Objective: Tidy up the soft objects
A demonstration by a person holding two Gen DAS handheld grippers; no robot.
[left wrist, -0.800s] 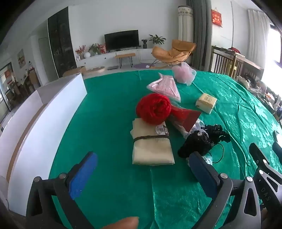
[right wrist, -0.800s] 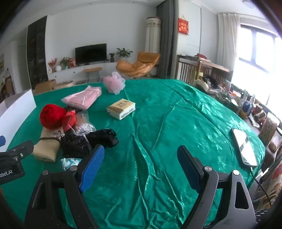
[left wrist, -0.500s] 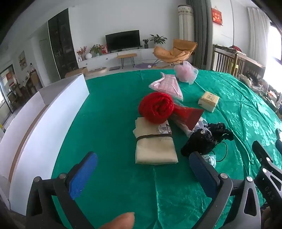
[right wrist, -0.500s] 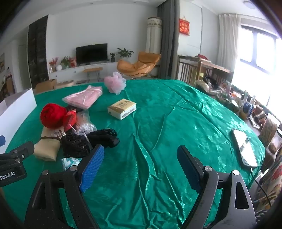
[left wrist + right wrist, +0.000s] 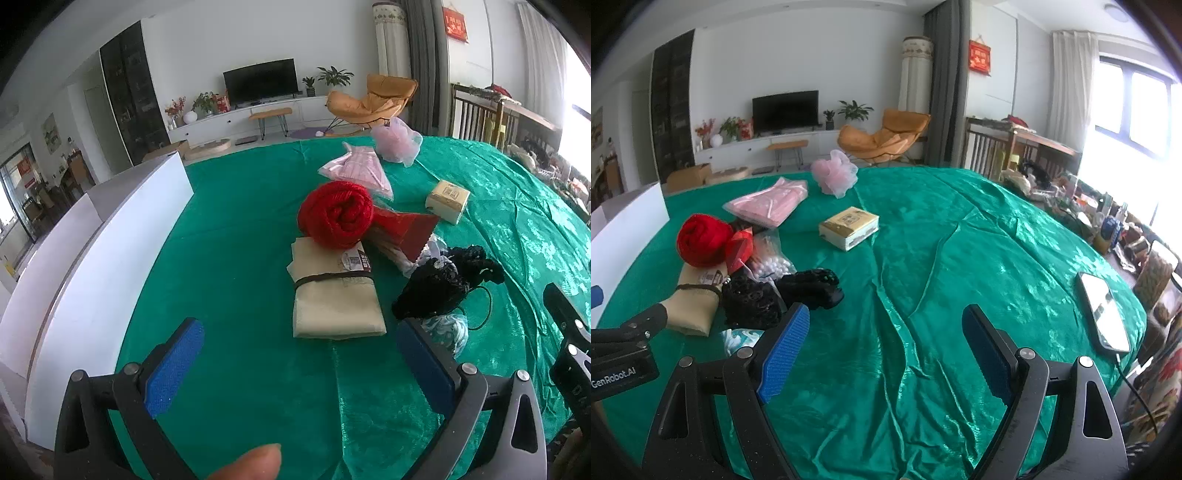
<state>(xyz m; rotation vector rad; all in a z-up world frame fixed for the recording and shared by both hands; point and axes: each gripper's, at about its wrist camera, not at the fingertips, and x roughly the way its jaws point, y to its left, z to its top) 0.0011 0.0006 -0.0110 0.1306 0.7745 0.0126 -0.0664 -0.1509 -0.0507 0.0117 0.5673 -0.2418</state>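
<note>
Soft things lie in a cluster on the green tablecloth [image 5: 240, 229]: a folded beige cloth [image 5: 334, 295] with a dark band, a red yarn ball [image 5: 336, 214] on its far end, a black lace bundle [image 5: 443, 284], a red packet [image 5: 406, 229], a pink packaged garment [image 5: 354, 171] and a pink mesh pouf [image 5: 395, 144]. My left gripper [image 5: 299, 358] is open and empty, just short of the beige cloth. My right gripper [image 5: 882, 347] is open and empty over bare cloth, right of the black lace bundle [image 5: 775, 295]. The red yarn ball [image 5: 701, 240] also shows there.
A white open box [image 5: 92, 236] stands along the table's left side. A small tan carton [image 5: 849, 227] lies mid-table. A phone [image 5: 1102, 314] with a cable lies near the right edge. Clutter lines the far right rim.
Both grippers stay open. The left view has shifted slightly, so the cluster sits a little lower and closer. The right view is almost unchanged.
</note>
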